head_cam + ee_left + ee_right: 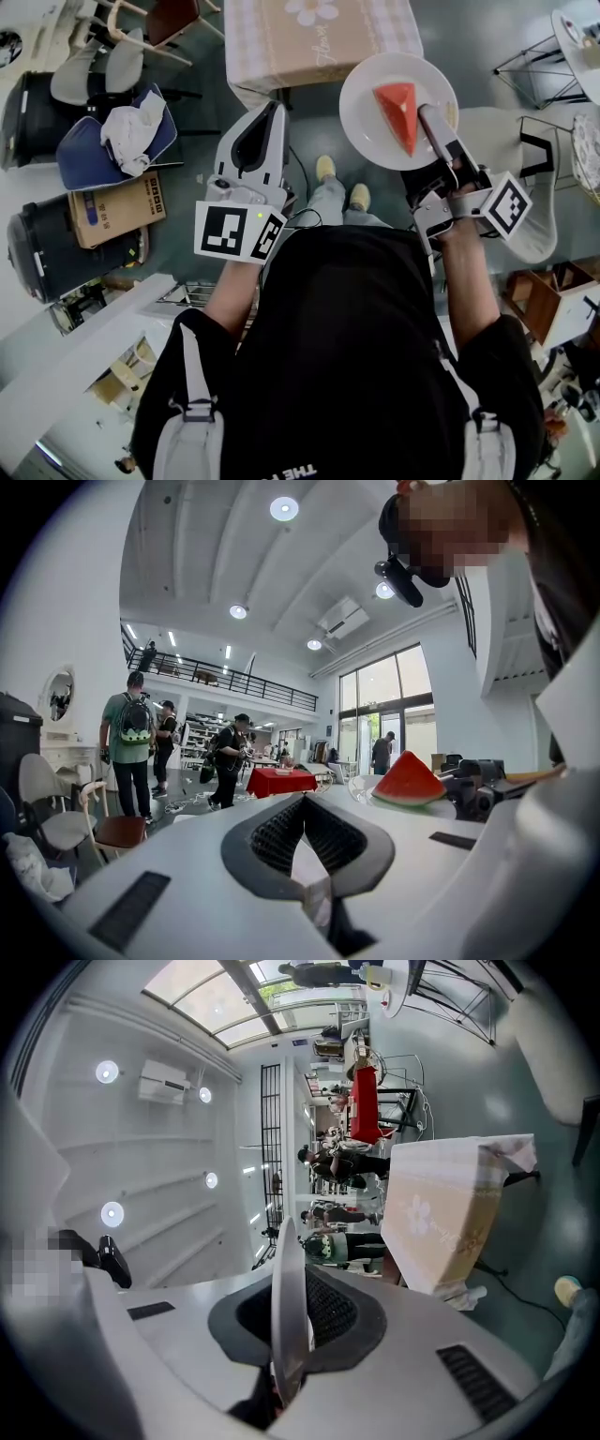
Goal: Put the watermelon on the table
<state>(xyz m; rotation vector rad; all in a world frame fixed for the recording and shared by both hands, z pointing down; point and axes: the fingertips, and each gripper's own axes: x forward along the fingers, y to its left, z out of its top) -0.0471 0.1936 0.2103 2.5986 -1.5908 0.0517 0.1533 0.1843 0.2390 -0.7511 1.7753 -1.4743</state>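
A red watermelon wedge lies on a round white plate. My right gripper is shut on the plate's right rim and holds it in the air, just short of the table with its checked, daisy-print cloth. In the right gripper view the plate shows edge-on, clamped between the jaws, with the table ahead. My left gripper hovers to the left of the plate, shut on nothing. From the left gripper view the wedge sits off to the right.
A blue-cushioned chair with a white cloth, a cardboard box and black bins stand at the left. At the right are a white chair and a wooden crate. Several people stand farther off in the hall.
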